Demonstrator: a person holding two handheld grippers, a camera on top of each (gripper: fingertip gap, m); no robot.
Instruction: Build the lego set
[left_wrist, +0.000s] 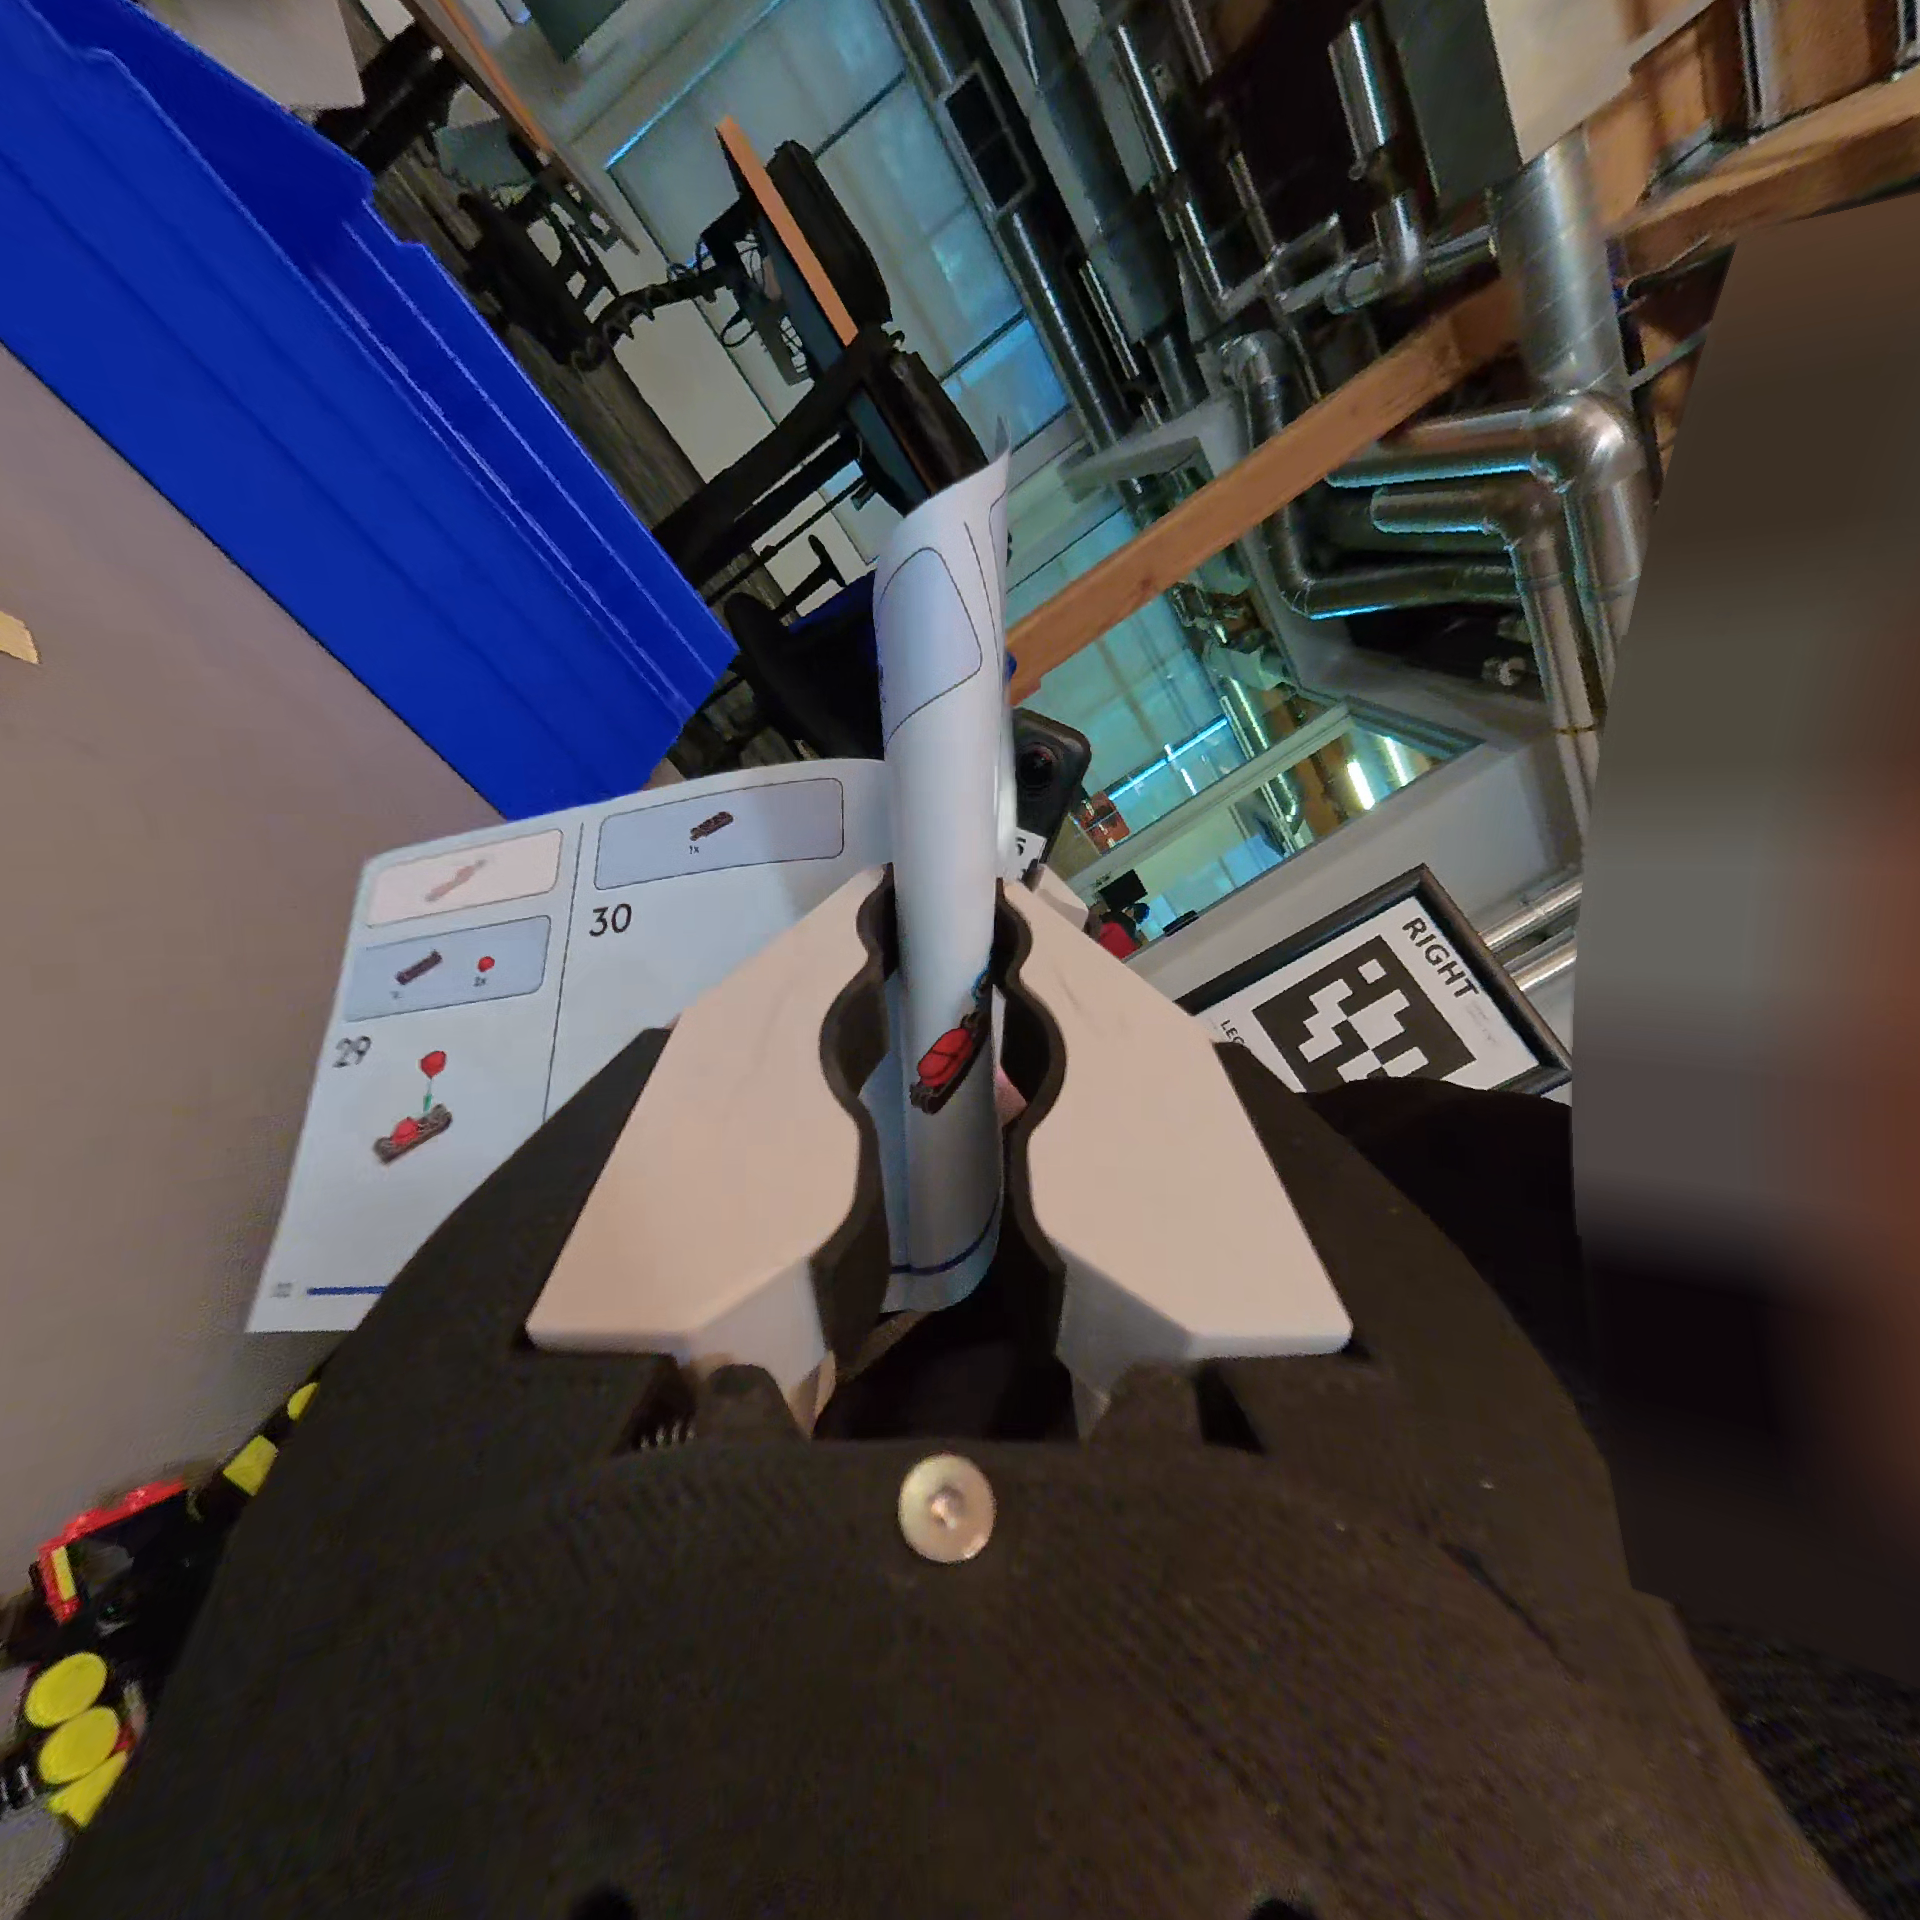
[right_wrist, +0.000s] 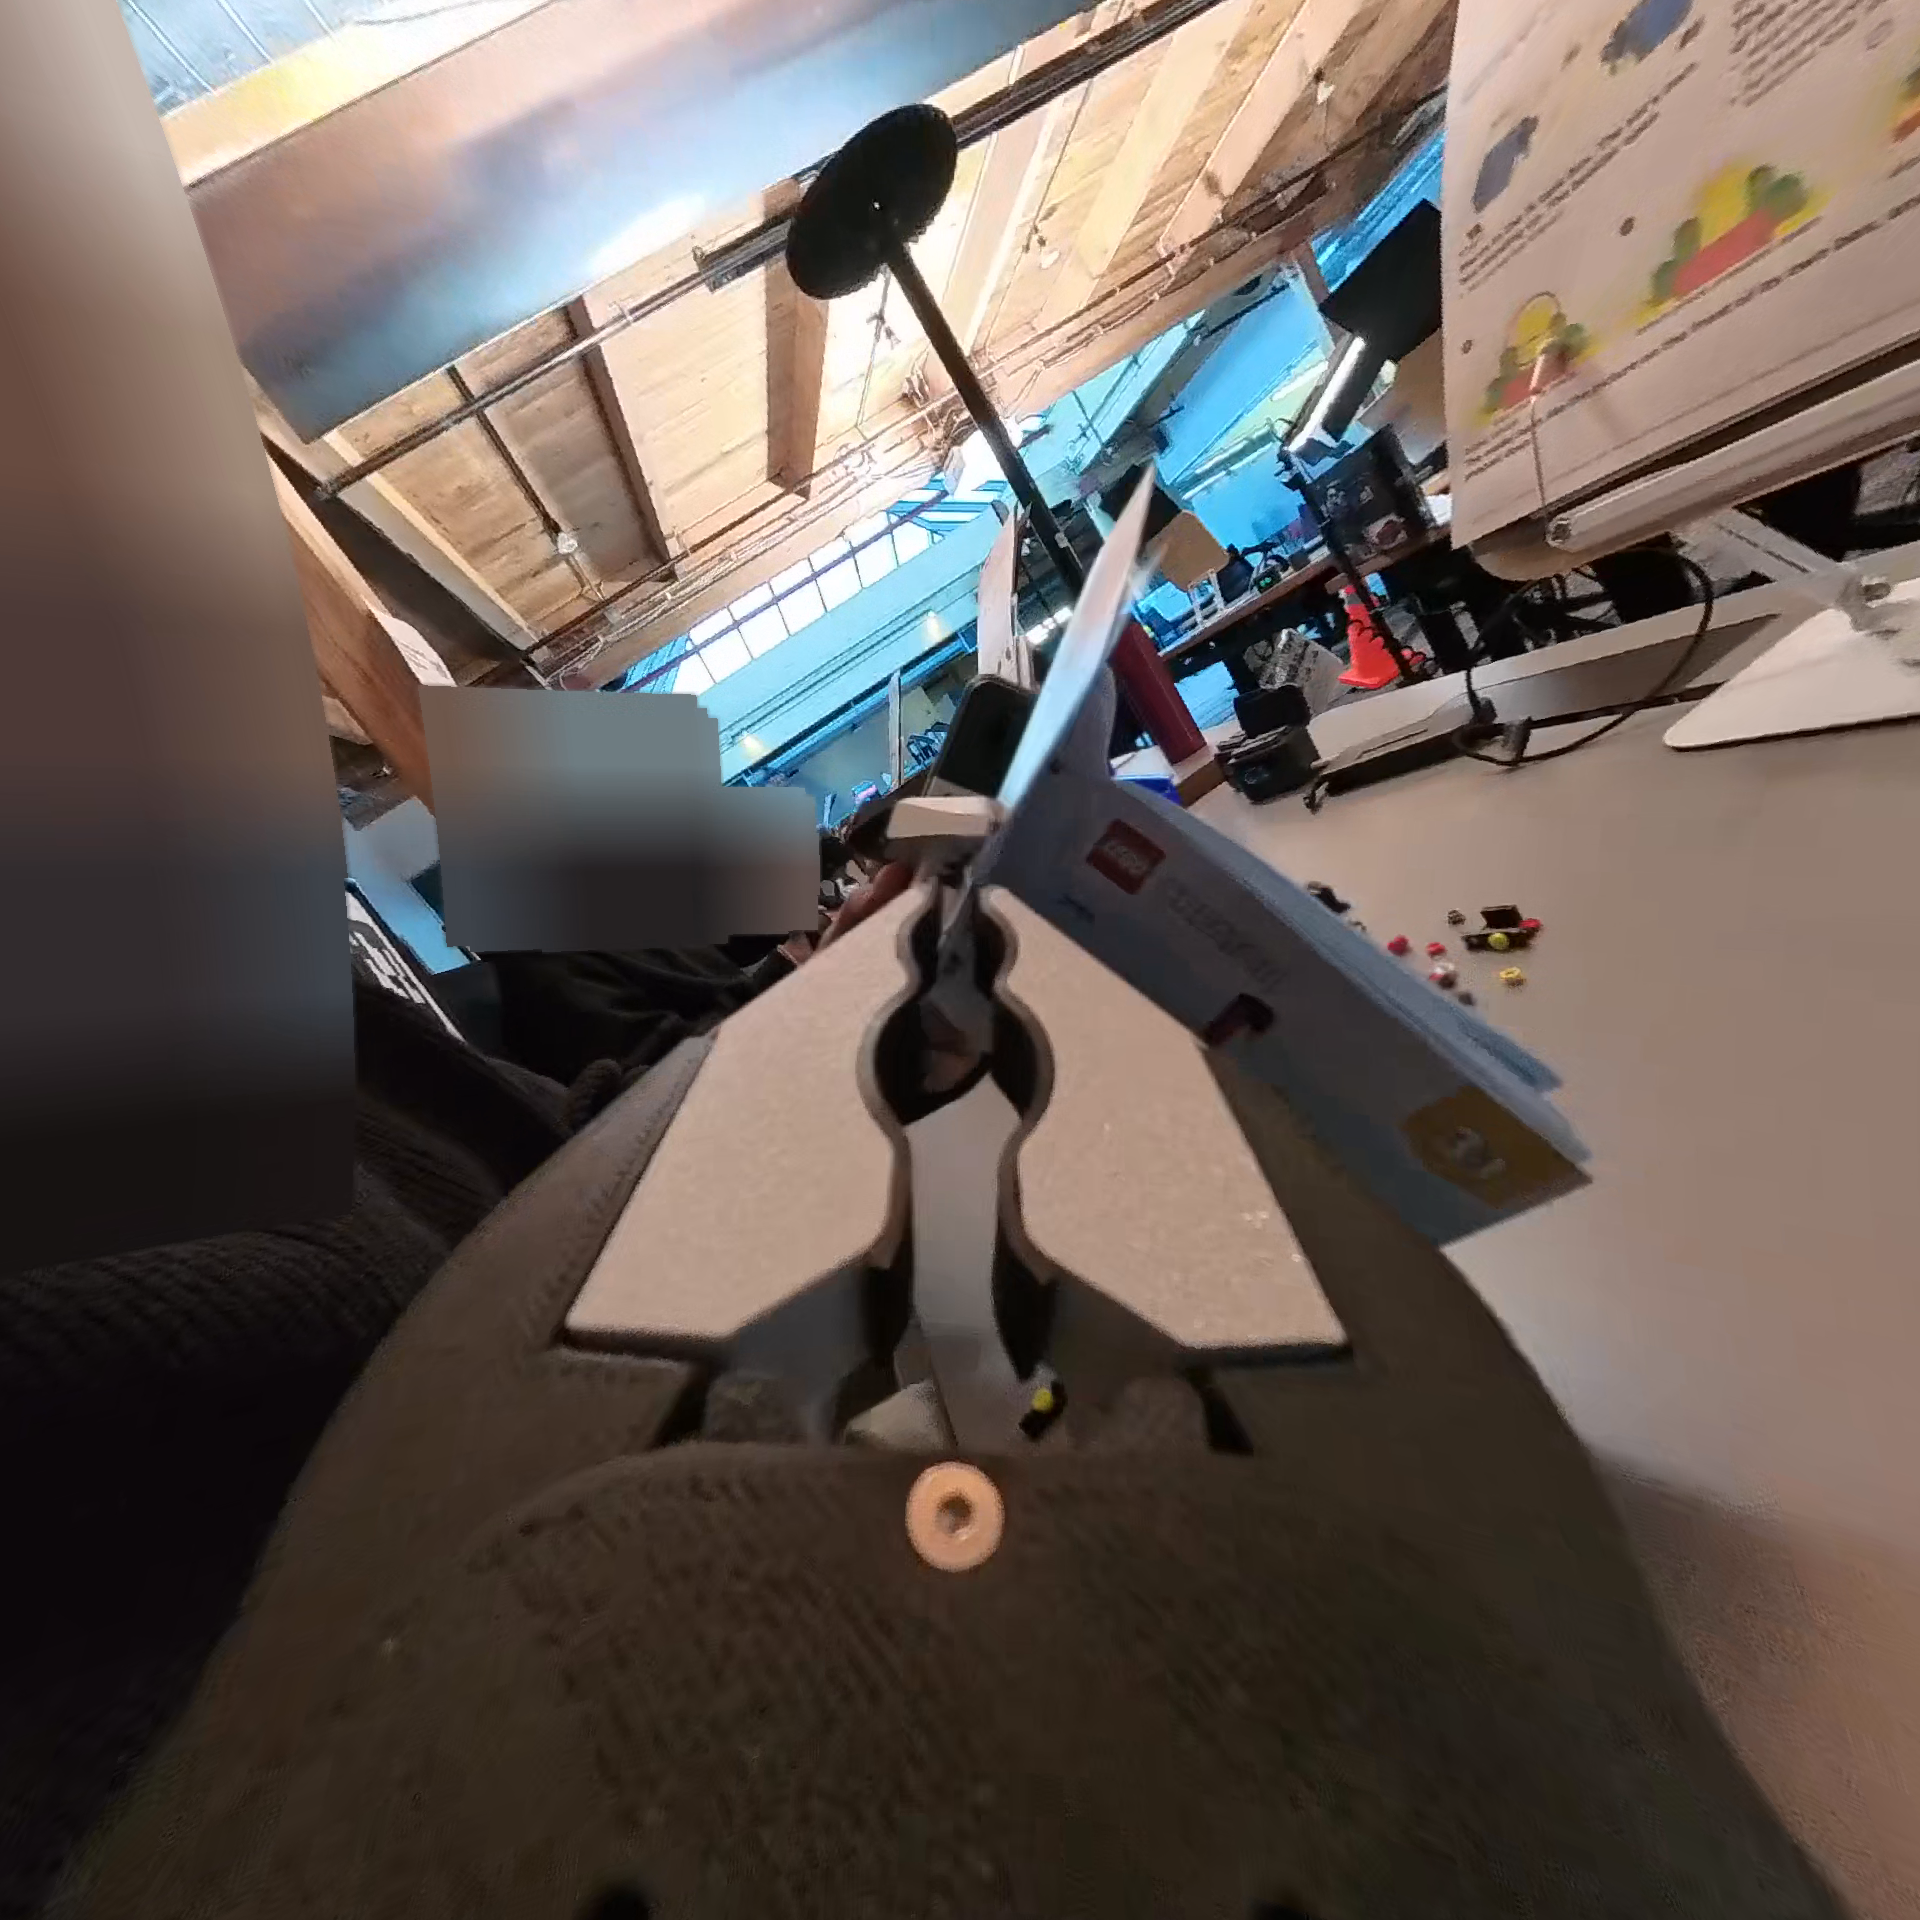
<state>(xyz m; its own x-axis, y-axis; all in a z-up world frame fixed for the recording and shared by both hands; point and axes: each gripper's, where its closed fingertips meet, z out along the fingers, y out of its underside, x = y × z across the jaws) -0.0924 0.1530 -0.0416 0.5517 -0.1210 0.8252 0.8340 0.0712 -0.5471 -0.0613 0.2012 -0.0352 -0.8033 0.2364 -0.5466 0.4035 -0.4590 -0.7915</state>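
Both grippers hold the pale blue instruction booklet in the air. My left gripper (left_wrist: 940, 894) is shut on a curled page (left_wrist: 935, 727) that stands up between its white fingers; the open page with step pictures (left_wrist: 468, 997) lies to its left. My right gripper (right_wrist: 951, 894) is shut on the booklet's edge, and the booklet cover (right_wrist: 1247, 987) slopes away to the right. The left gripper's white fingertip (right_wrist: 935, 821) shows just beyond it. A partly built red, black and yellow model (left_wrist: 83, 1621) sits at the lower left of the left wrist view.
A blue bin (left_wrist: 312, 416) stands at the left on the grey table (left_wrist: 156, 883). Small loose pieces (right_wrist: 1475, 940) lie on the table (right_wrist: 1662, 1039) at the right. A monitor with its white stand (right_wrist: 1808, 665) and cables sits at the far right. A person's dark sleeve (right_wrist: 208, 1403) is at the lower left. The tips of one gripper are about 7 cm away from the tips of the other.
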